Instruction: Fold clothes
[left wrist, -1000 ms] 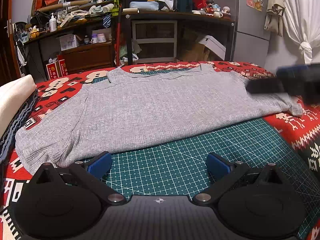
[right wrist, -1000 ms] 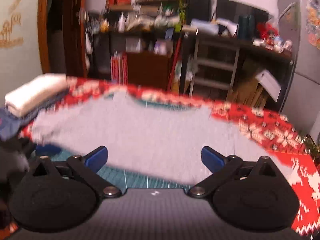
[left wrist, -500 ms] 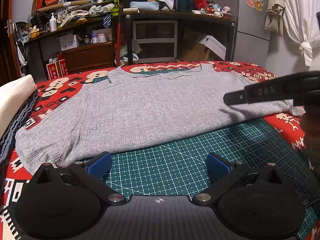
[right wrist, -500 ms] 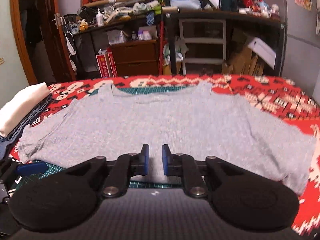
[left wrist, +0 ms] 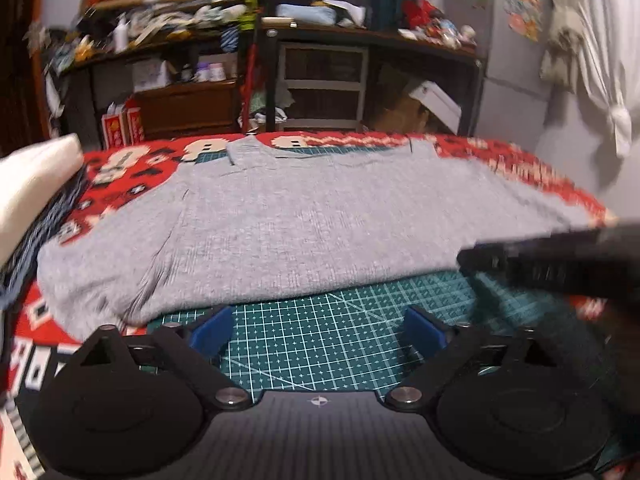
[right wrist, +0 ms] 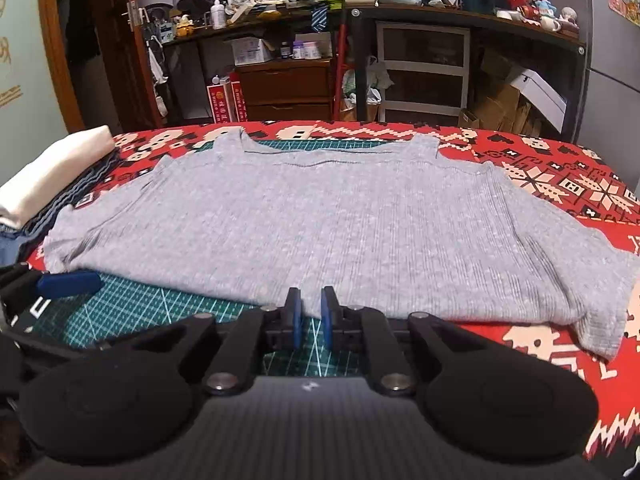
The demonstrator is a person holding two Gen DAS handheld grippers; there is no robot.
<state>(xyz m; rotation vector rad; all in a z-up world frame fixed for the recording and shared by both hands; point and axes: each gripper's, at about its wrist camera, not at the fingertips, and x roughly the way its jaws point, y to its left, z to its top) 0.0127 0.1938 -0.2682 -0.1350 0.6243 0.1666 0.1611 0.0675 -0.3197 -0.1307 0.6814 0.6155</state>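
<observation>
Right tongs [right wrist: 310,317] narrowed from wide to nearly shut at grey top's [right wrist: 320,224] near hem, gripping nothing; left tongs [left wrist: 318,330] wide as before. Folding unstarted.

Ribbed grey knit top [right wrist: 340,224] lies on a matt gridded cutting mat [left wrist: 328,332] and woven patterned cloth [right wrist: 560,172].

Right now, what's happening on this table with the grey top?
A person holds a two-finger tool in each hand over a grey ribbed top spread flat on a green cutting mat and a red patterned cloth. The left tool is open, hovering just short of the hem. The right tool sits at the hem's edge with its jaws nearly closed, a small gap showing and no fabric between them. No fold has been made yet.
</observation>
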